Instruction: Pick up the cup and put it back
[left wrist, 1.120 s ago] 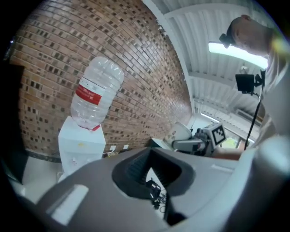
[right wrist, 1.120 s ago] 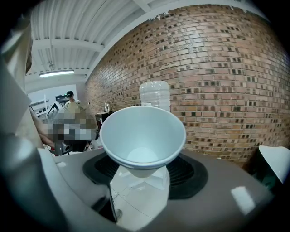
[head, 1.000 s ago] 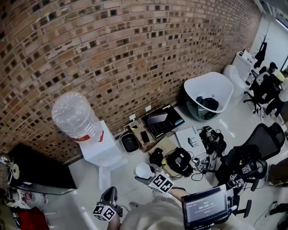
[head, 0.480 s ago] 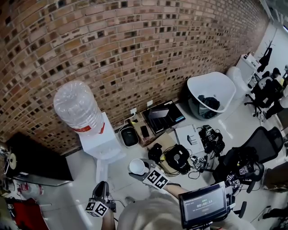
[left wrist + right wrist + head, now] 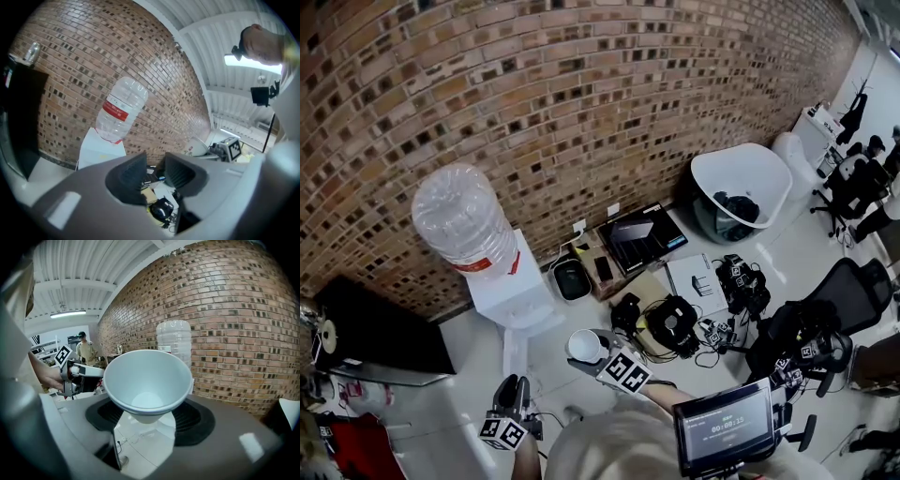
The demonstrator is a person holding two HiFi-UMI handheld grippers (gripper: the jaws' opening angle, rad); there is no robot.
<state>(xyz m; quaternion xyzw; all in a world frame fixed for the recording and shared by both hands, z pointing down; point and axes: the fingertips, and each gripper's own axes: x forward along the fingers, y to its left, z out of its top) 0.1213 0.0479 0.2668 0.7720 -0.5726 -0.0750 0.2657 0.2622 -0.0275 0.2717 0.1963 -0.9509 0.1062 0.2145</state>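
We see a brick wall (image 5: 581, 112) rising over a glossy white floor (image 5: 469, 394). Against it stand a black cabinet (image 5: 380, 342) and a white cooler (image 5: 511, 300) with its bottle (image 5: 459, 220) — farther right, a white tub chair (image 5: 741, 183). Overhead, a strip light (image 5: 68, 313) glows on a ribbed ceiling (image 5: 79, 268).

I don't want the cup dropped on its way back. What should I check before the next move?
1. Grip: ok. The right tool is clamped on the lower body of the white cup.
2. Cup contents: ok. The inside looks empty.
3. Left tool out of the way: ok. Its jaws have just been opening, with nothing between them, and it is apart from the cup.
4. Clearance from the water dispenser: ok. The cup is short of it and not touching.
5. Put-back spot: cannot tell. No view shows where the cup belongs.
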